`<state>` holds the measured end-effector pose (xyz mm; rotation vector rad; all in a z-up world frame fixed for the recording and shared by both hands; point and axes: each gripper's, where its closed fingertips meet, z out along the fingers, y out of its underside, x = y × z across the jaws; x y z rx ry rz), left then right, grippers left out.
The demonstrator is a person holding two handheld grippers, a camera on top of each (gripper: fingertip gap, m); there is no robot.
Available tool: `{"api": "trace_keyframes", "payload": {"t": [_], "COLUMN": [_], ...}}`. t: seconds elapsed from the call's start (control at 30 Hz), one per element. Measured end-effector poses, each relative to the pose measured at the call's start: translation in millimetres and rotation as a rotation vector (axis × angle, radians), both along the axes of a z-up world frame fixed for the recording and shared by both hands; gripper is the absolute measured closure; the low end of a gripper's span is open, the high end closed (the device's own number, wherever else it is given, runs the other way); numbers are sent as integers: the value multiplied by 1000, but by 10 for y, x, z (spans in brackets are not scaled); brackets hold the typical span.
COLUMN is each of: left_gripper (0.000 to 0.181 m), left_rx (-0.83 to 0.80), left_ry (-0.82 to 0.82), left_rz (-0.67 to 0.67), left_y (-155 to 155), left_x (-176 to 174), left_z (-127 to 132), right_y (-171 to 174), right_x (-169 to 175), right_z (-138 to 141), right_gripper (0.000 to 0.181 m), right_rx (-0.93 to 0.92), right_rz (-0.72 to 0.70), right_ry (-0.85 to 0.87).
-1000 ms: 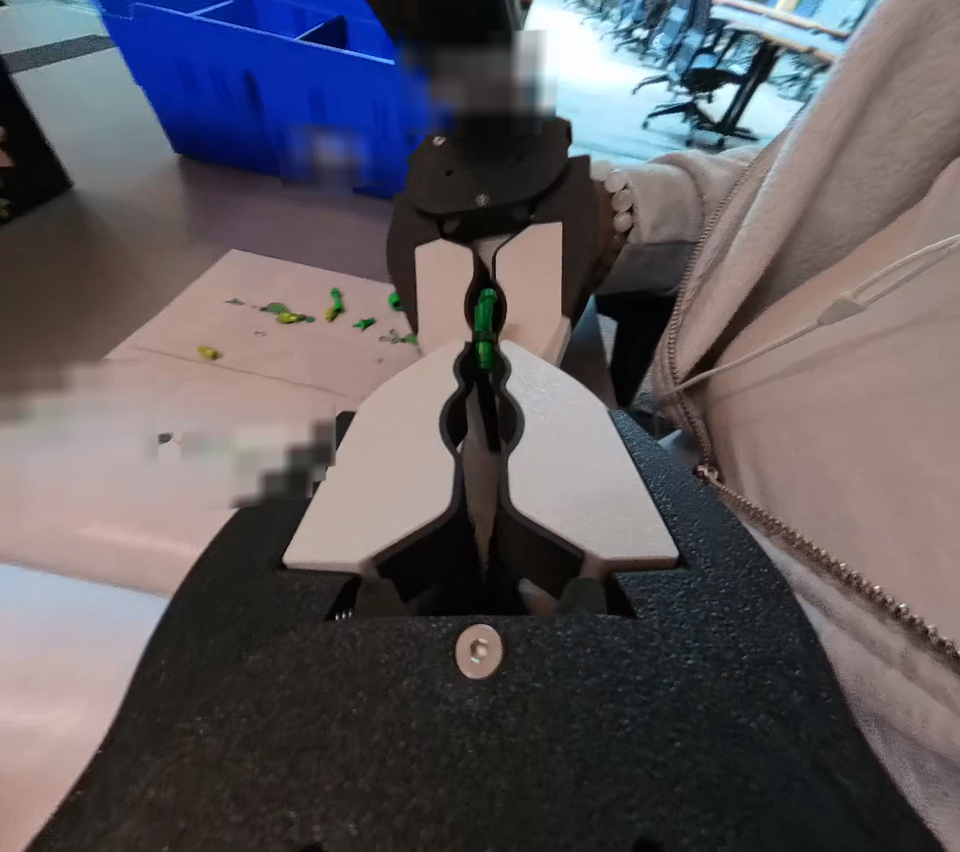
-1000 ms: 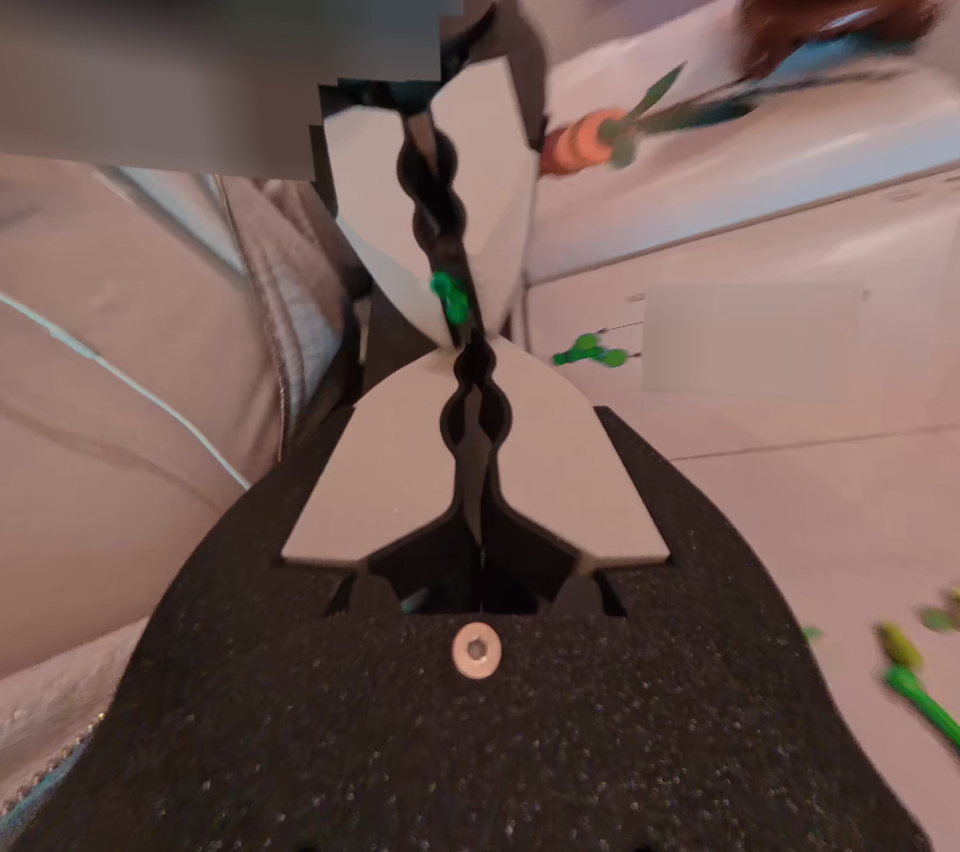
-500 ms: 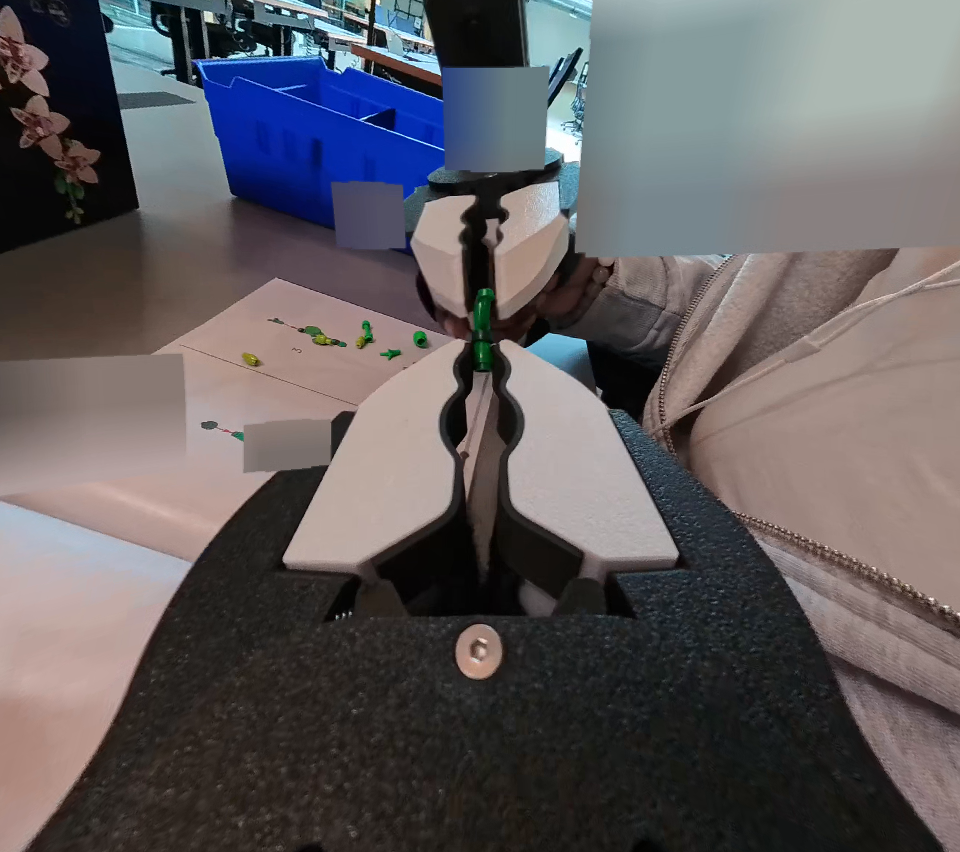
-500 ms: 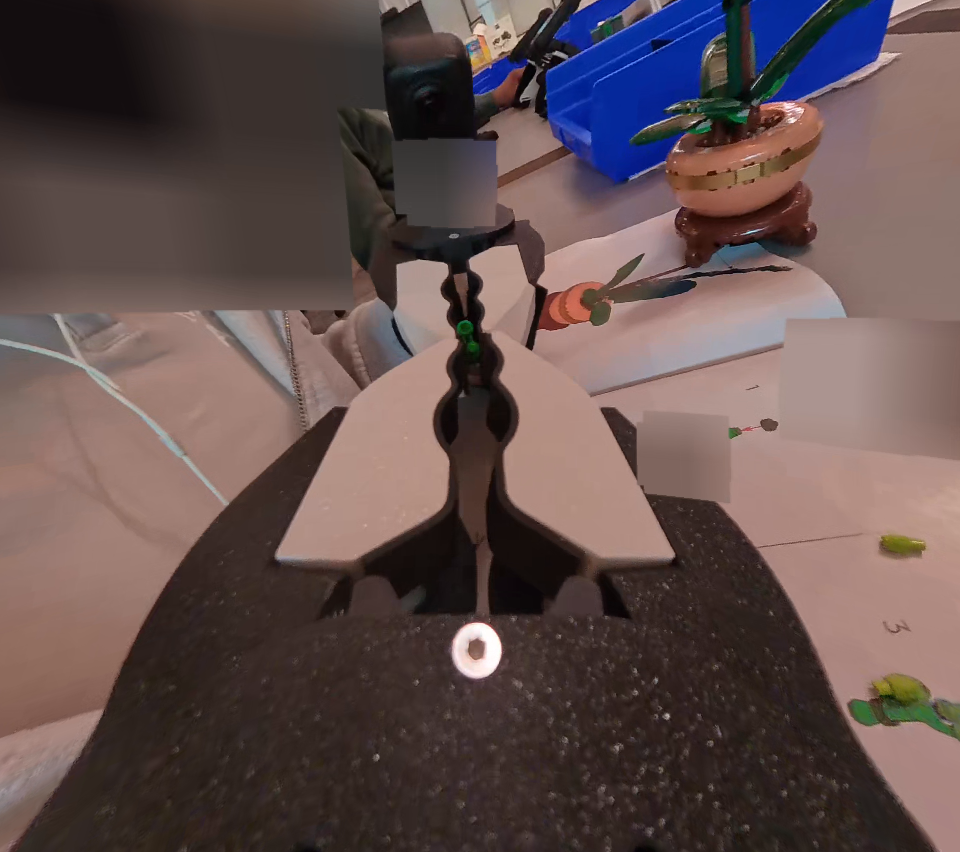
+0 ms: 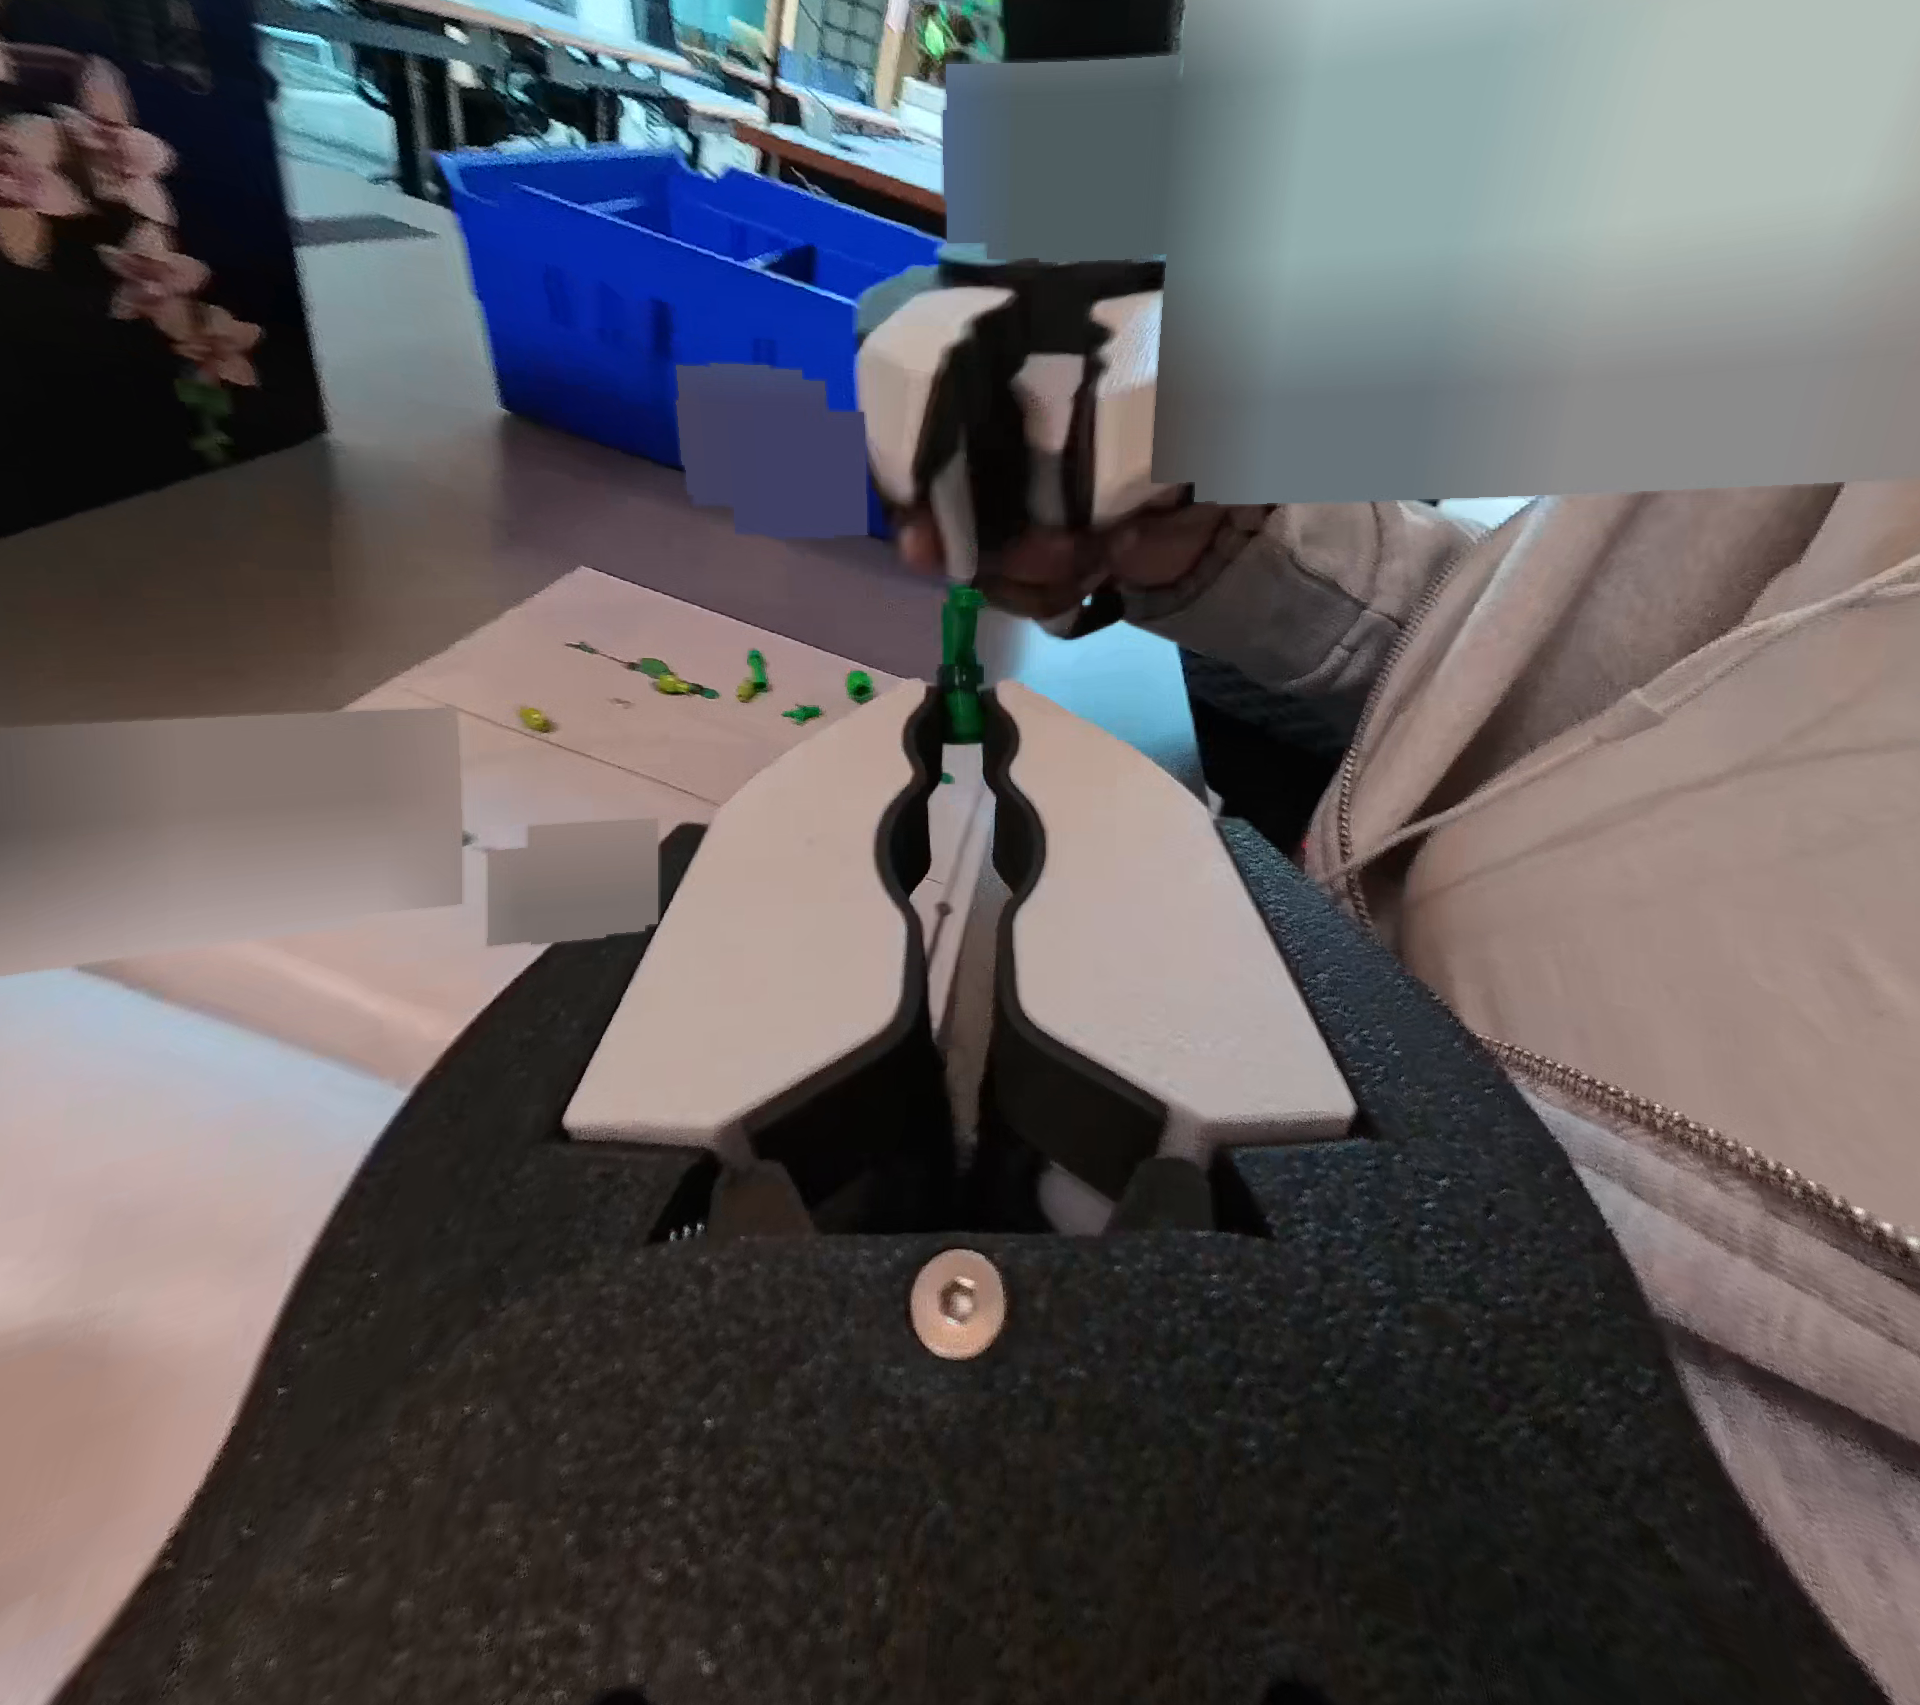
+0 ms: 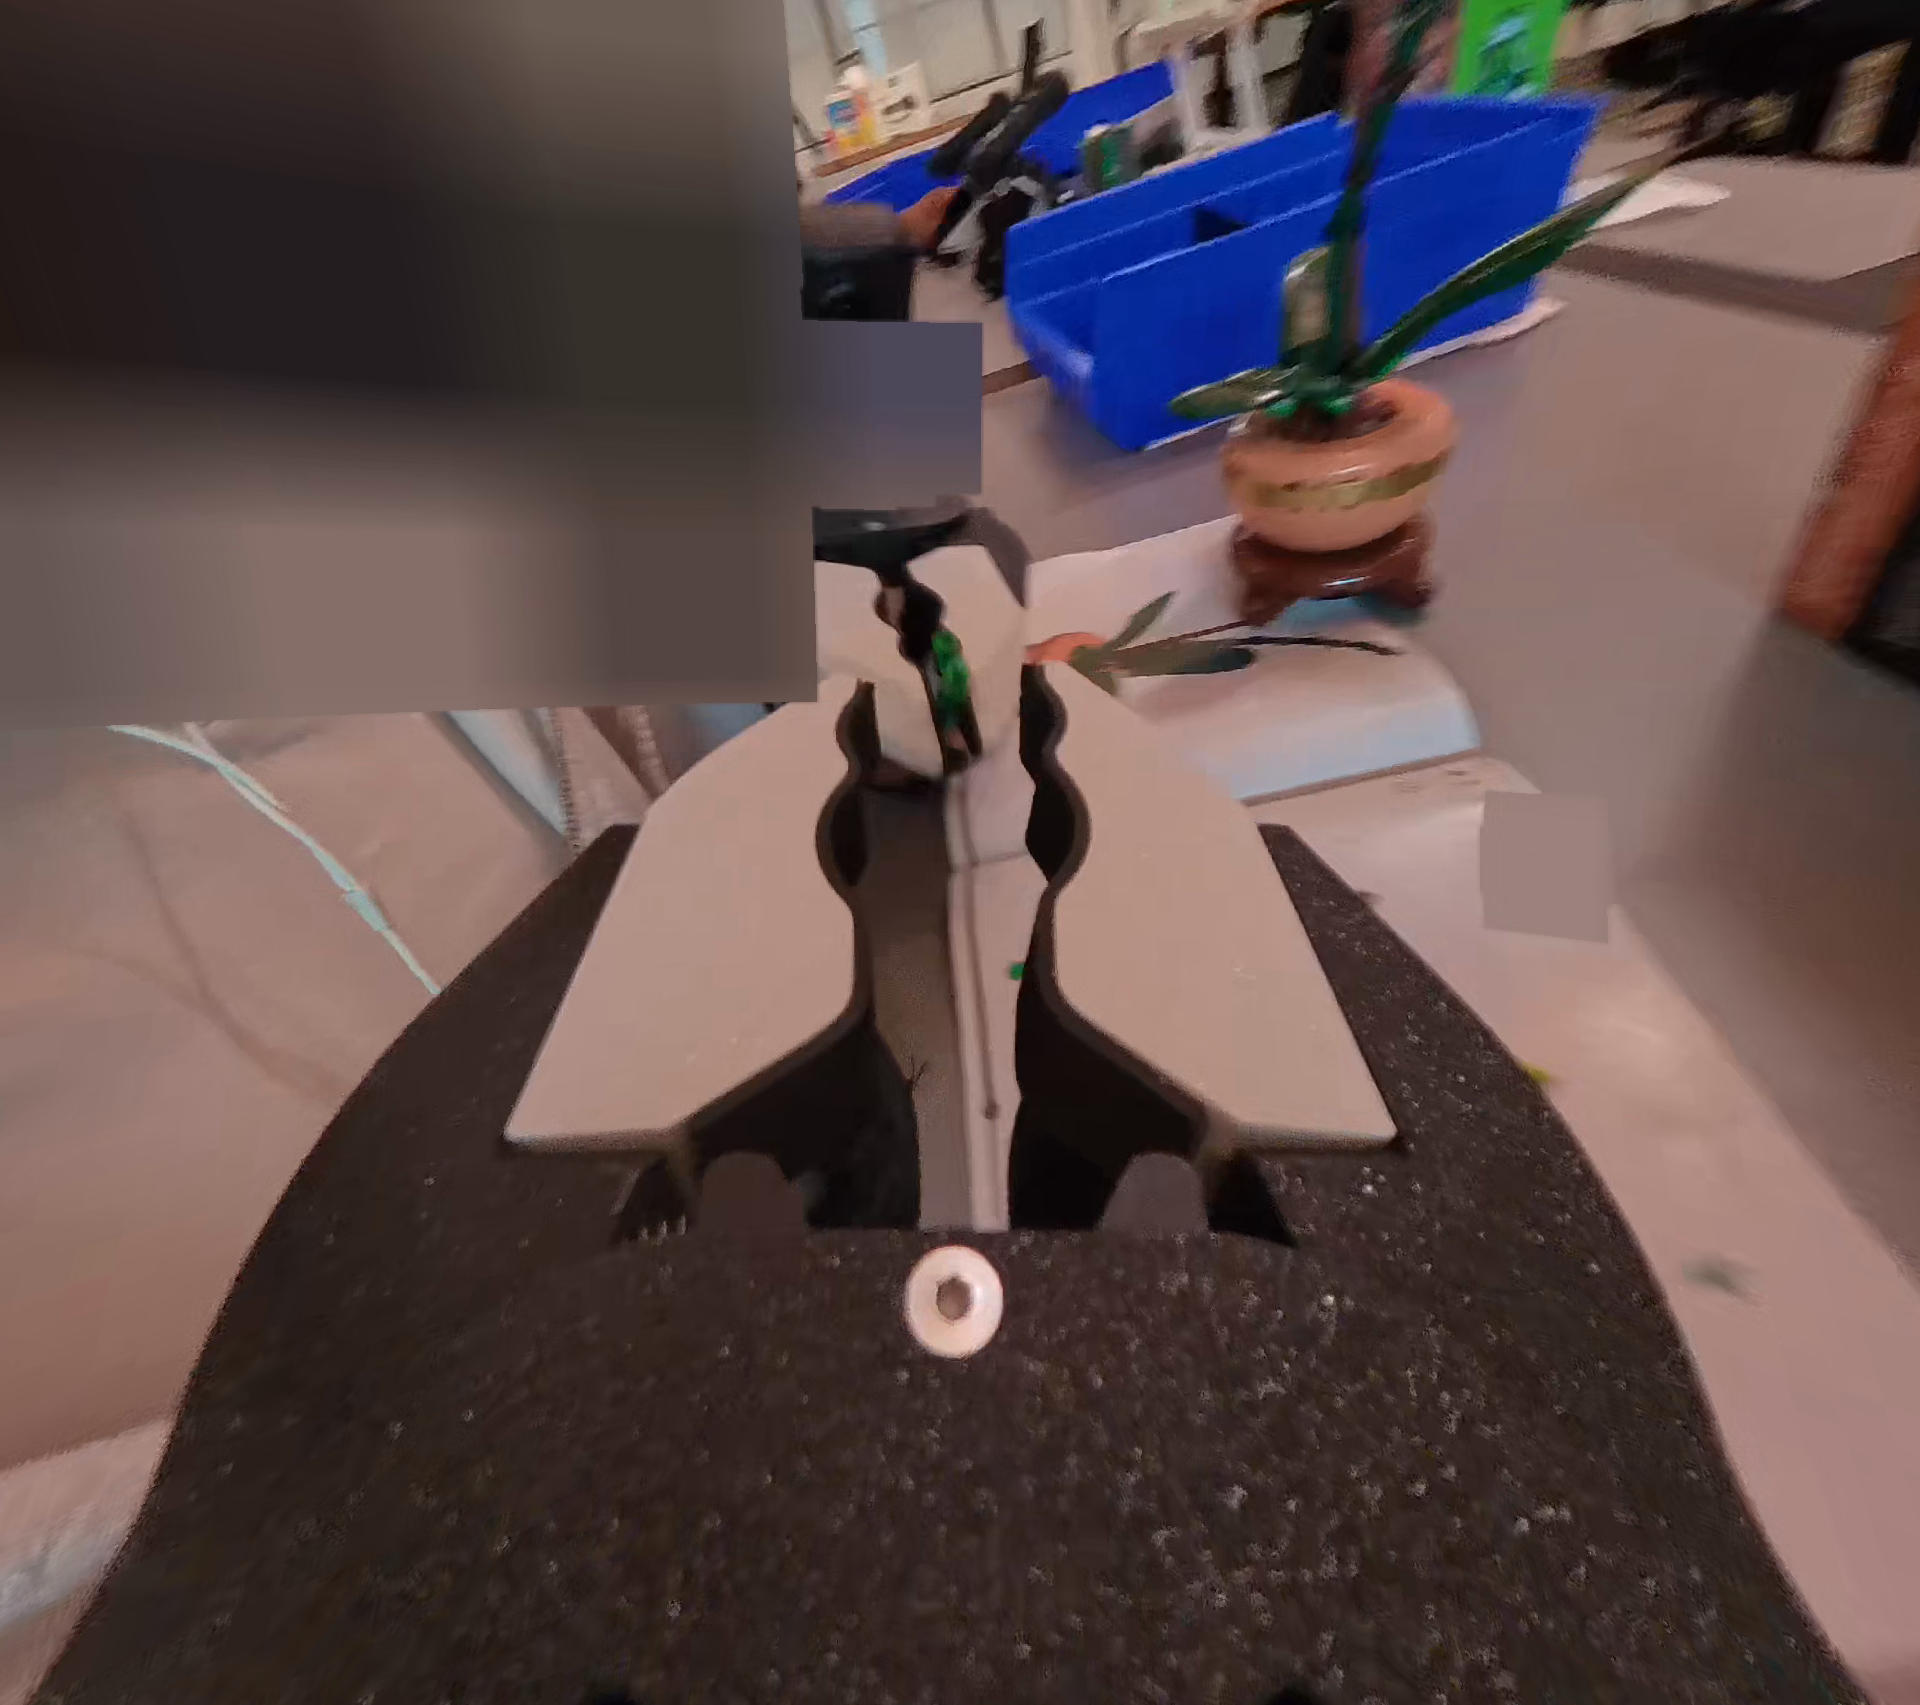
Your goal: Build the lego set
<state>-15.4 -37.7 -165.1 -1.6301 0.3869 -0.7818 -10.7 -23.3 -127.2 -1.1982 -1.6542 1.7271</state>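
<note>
My left gripper is shut on a short green stem piece, which sticks out past its tips. My right gripper is open and empty, with a wide gap between its fingers. The two grippers face each other tip to tip above the table's near edge. In the right wrist view the green piece sits in the left gripper's tips, just beyond my open fingers. In the left wrist view the right gripper is blurred, just behind the piece's far end. Several loose green pieces lie on the instruction sheet.
A partly built Lego orchid in a tan pot stands at the right rear, by an open booklet. Blue bins stand behind. A dark box with an orchid picture is at the left. A person's hoodie is close.
My right gripper has opened and let go of the green piece, and has drawn back slightly. My left gripper still holds the piece.
</note>
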Motion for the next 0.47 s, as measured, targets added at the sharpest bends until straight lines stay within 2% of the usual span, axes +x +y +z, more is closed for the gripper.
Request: {"api": "trace_keyframes", "payload": {"t": [0.07,0.13,0.17,0.23,0.3,0.47], "left_gripper": [176,175,175,175,175,175], "left_rx": [34,58,69,88,94,85], "left_ry": [-43,-95,-108,-129,-143,-100], "left_rz": [106,202,240,298,288,300], "left_y": [-2,-14,-18,-14,-27,-17], "left_x": [-257,-509,-603,-720,-706,-692], "left_z": [102,189,212,233,235,184], "right_y": [338,713,815,891,886,992], "right_x": [73,158,191,216,220,466], "right_z": [-21,-216,-320,-508,-636,-946], "right_gripper": [150,146,146,158,165,163], "right_rx": [129,333,417,510,513,635], "right_rz": [-152,-333,-369,-377,-354,-397], "right_ry": [-56,-211,-290,-428,-515,-787]}}
